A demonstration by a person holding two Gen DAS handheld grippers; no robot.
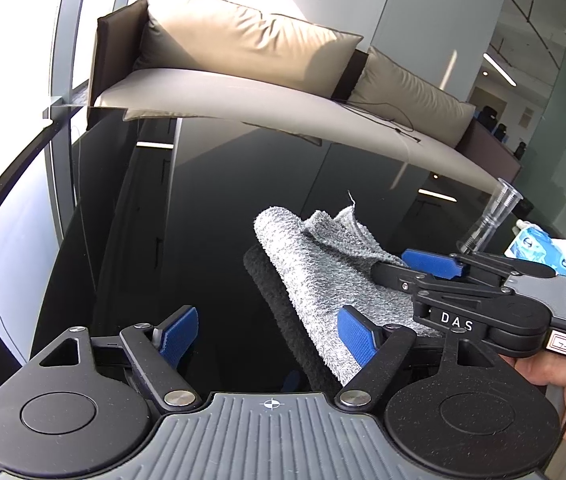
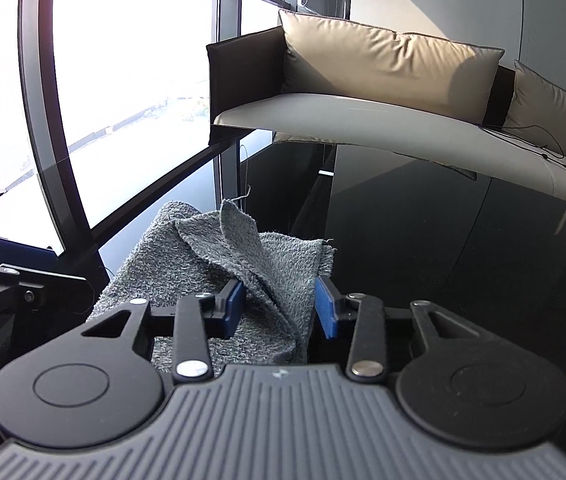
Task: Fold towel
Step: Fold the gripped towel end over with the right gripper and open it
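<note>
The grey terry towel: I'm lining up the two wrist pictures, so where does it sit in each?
Left wrist view: the grey terry towel lies right of centre on the glossy black table, under the right claw.
Right wrist view: the towel sits low at centre, its raised fold between the open pads.
Shared landmark: the beige sofa cushion.

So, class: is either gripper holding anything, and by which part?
The left gripper is open and holds nothing. The right gripper has a raised fold of the towel between its fingers, but the pads stand apart, so a firm hold cannot be told.
</note>
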